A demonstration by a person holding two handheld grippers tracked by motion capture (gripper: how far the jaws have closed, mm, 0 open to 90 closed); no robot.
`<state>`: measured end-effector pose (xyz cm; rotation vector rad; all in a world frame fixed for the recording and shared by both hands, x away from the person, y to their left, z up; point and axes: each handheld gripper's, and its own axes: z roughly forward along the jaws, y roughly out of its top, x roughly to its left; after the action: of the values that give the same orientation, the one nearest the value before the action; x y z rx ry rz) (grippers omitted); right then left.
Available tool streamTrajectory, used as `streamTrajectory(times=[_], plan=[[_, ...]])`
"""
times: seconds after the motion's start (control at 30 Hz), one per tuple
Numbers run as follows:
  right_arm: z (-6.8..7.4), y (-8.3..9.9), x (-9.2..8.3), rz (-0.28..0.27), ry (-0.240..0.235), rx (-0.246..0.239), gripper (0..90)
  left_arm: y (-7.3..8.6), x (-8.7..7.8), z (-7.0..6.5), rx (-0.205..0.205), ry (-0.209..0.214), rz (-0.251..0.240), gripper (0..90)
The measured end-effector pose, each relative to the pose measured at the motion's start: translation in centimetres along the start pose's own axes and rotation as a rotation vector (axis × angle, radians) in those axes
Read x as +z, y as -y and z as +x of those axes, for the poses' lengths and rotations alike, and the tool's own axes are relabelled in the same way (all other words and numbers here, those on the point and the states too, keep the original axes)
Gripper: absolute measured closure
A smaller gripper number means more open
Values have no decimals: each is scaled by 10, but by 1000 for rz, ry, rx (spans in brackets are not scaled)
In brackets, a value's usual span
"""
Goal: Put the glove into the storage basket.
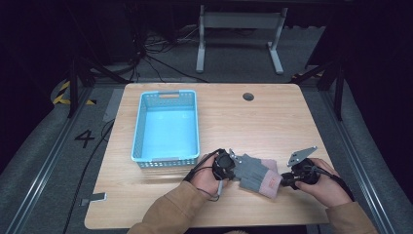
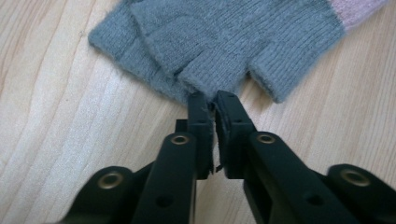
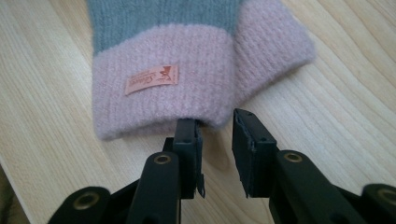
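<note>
While both grippers sit at the near edge of the table, contents run left to right as follows:

Table: light wood top, round dark hole near far edge, small grey tag-like item at near left corner.

Basket: light blue perforated plastic basket, left of centre, nothing inside, handle slot at far end; near end close to left hand.

Left hand: person's left hand, tan sleeve, wraps left gripper, cable trailing below.

Left gripper state: in left gripper view the left gripper has jaws nearly together, only a thin slit between them; tips sit right at the gloves' finger-end edge, fuzz touching tips. Cannot tell if any knit is actually pinched.

Gloves: grey knit fingerless gloves with pink cuffs, lying flat on table between the two grippers, apparently two stacked; finger end toward left gripper, cuff end toward right gripper. Small pink label on cuff.

Right gripper state: right gripper jaws partly apart, clear gap; left jaw tip touching or just under cuff edge, right jaw tip just beside it, holding nothing.

Right hand: right hand holds right gripper, grey three-cornered plate on top.
</note>
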<state>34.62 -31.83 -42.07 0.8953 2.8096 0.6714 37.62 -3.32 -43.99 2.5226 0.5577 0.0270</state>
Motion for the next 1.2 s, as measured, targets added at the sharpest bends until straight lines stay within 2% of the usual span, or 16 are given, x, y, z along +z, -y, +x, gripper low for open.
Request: streamTrajectory(times=[0.13,0.23,0.33,0.53,0.63,0.8,1.2], plan=[[3,-3,-1,1,6,-5,782,-1,-2,-2,15,-19,-2,890],[3,-3,-5,-11,9,22,849,-2,-7,-5,20,-14,-10,892],[3,-5,-12,-32,18,39,854,-2,-11,-8,24,-10,-18,892],[0,-9,-24,-85,43,37,856,-1,-25,-16,43,-8,-54,892],[-4,-12,-28,-113,56,49,857,0,-28,-19,34,-8,-69,892],[-11,-17,-27,-147,79,59,859,1,-30,-20,33,-11,-85,892],[-21,-24,-13,-145,90,93,860,1,-25,-22,43,2,-61,892]])
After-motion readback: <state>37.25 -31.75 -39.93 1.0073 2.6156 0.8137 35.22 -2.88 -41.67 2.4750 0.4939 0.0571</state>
